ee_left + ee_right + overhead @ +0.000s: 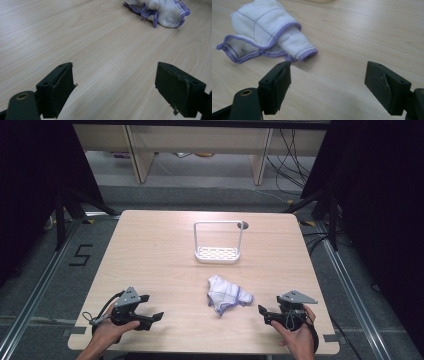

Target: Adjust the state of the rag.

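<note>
Heads up: both your left tool (pixel 150 308) and right tool (pixel 267 315) are wide open and empty, and that crumpled cloth (pixel 227 294) mid-table (pixel 150 255) between them is so bunched you'll probably pinch one purple hem and just drag it.

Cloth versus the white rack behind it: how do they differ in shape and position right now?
The cloth lies crumpled and low on the table; the rack stands upright with a tall wire handle. The cloth is soft with purple edging; the rack is rigid with a perforated base. The cloth sits nearer both grippers, the rack farther back. Both are mostly white, and neither is being touched.
</note>
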Tool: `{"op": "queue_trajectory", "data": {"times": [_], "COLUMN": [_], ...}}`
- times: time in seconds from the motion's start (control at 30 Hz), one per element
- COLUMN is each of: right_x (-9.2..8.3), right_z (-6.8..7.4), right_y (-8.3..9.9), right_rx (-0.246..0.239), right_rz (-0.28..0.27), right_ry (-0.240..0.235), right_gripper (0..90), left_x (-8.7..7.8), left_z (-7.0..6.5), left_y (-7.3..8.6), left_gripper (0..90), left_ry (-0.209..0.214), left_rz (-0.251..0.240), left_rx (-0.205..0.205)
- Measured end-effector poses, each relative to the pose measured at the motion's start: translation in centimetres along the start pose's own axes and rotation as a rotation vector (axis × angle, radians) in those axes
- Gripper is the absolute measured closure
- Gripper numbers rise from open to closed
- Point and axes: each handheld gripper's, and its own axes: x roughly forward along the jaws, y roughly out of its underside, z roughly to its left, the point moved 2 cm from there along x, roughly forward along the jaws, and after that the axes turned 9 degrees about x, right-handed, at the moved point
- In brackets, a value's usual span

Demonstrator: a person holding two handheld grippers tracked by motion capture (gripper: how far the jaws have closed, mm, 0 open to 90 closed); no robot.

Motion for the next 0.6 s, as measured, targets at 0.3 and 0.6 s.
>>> {"op": "queue_trajectory", "data": {"times": [0.3,0.6], "right_x": [-0.3,-0.7], "right_z": [-0.5,-0.9], "right_y": [-0.3,-0.4], "right_rx": [0.000,0.026], "right_rz": [-0.037,-0.057], "right_ry": [0.018,0.034], "right_gripper": [22.7,23.9], "left_x": [0.6,1.3], "left_z": [-1.2,-2.4], "left_y": [-0.5,-1.4], "left_gripper": [15.5,18.7], "left_ry": [0.030,0.059], "left_rz": [-0.016,-0.024], "left_rx": [0.015,0.020]}}
